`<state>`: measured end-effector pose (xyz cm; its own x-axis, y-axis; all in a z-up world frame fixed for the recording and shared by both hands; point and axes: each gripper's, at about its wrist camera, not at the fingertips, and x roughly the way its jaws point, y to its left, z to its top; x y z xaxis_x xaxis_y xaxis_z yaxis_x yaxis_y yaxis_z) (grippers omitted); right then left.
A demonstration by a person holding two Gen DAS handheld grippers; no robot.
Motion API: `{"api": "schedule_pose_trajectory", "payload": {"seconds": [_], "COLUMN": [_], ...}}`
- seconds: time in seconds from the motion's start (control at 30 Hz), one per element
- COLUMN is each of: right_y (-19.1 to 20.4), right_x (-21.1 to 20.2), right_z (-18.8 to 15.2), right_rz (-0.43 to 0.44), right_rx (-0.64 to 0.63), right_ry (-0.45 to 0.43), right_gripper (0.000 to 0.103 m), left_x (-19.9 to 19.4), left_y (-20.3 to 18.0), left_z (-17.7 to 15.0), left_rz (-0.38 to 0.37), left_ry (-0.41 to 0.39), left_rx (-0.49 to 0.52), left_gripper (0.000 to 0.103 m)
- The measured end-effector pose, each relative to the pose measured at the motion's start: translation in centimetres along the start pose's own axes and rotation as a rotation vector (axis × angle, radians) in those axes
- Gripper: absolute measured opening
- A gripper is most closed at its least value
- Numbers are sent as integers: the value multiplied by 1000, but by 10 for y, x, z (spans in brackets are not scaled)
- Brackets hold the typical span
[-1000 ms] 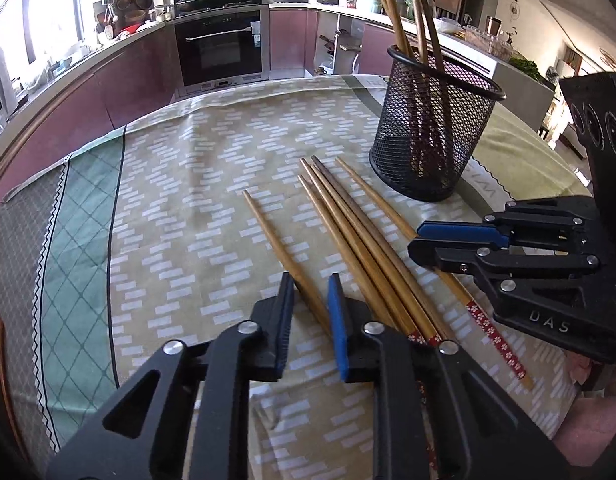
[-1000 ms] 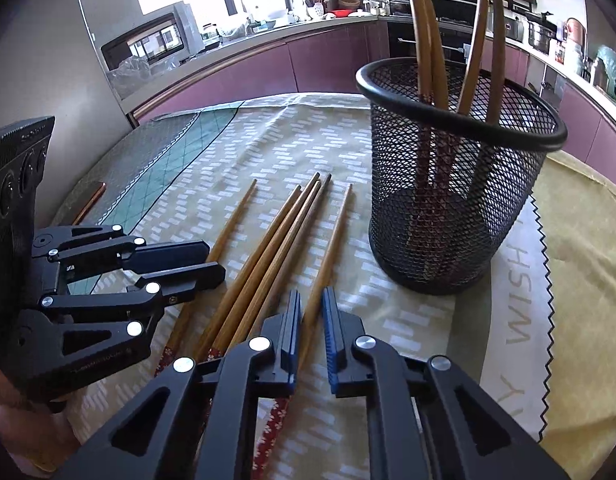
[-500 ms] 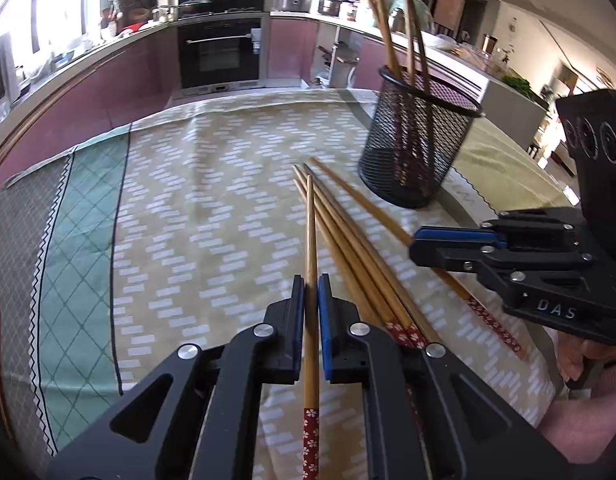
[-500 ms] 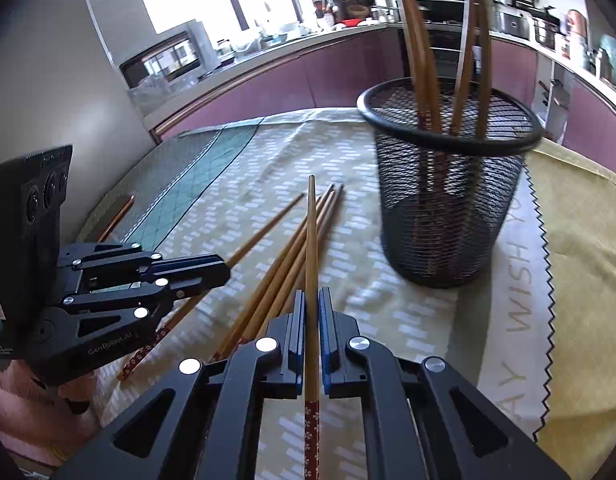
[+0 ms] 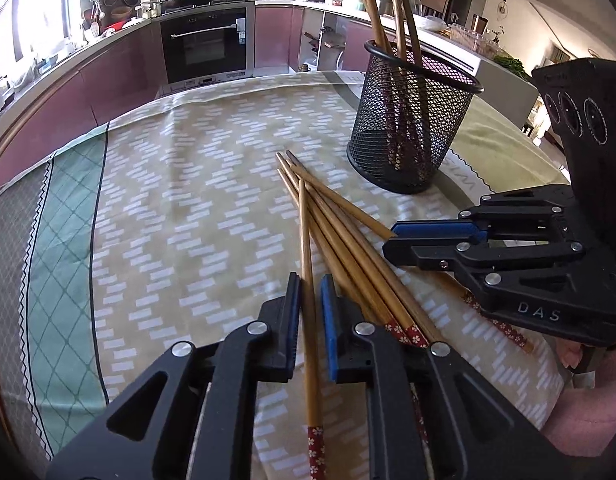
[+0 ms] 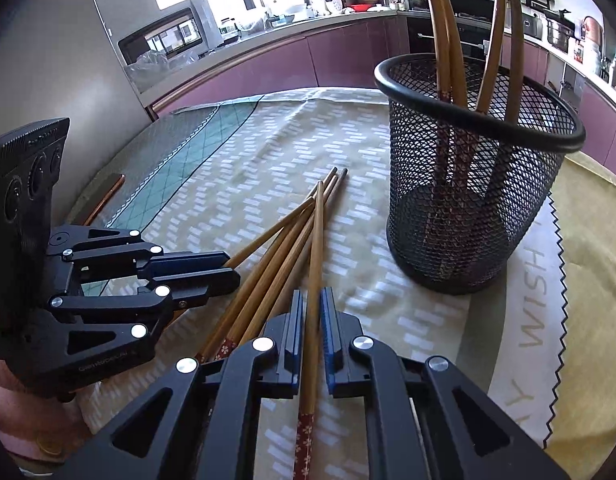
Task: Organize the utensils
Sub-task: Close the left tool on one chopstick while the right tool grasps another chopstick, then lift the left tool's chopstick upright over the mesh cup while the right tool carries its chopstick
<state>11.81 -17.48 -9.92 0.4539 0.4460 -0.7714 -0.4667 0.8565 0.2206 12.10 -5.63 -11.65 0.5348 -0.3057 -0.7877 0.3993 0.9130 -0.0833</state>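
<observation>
Since a second ago, the two outer chopsticks have swung round. Each one is now lying straight down the line of a gripper instead of slanting on the cloth, and both sets of jaws have drawn in from the wider gap I was seeing then.

In my left wrist view, the left gripper (image 5: 308, 300) is sitting at 6 o'clock. Its jaws are narrow and opening, with the first chopstick (image 5: 306, 240) running between them. A slim gap is showing beside the stick, so the pads are not pressing on it. Its thin tip is pointing to 12 o'clock and crossing over the loose chopsticks (image 5: 339, 240), and its red flowered end is trailing back under the gripper.

In my right wrist view, the right gripper (image 6: 312, 312) is in the same pose. Its jaws are narrow and opening, and the second chopstick (image 6: 316, 240) is lying between them with a sliver of space on each side. That stick's tip is touching the tips of the loose ones at 12 o'clock.

The black mesh holder (image 5: 411, 128) is standing upright on the patterned tablecloth (image 5: 188, 220) at 1 o'clock. It is near the loose tips but apart from them, and several chopsticks (image 5: 371, 8) are leaning inside it, thin ends up.
</observation>
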Motion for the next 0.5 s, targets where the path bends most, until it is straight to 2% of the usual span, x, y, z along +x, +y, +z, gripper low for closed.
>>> {"api": "schedule_pose_trajectory", "payload": {"seconds": [0.3,0.5], "right_y": [0,-8], "right_x": [-26,-57], "right_z": [-4,-5], "right_rz": [20,32], "right_rx": [-10,0], "right_ry": [-67,-140], "right_gripper": [6,6], "left_x": [-8,-34], "left_y": [1,3], "left_z": [4,10], "left_rz": [3,-43], "left_ry": [-21,-71], "left_rx": [-24,-29], "left_gripper": [7,7]}}
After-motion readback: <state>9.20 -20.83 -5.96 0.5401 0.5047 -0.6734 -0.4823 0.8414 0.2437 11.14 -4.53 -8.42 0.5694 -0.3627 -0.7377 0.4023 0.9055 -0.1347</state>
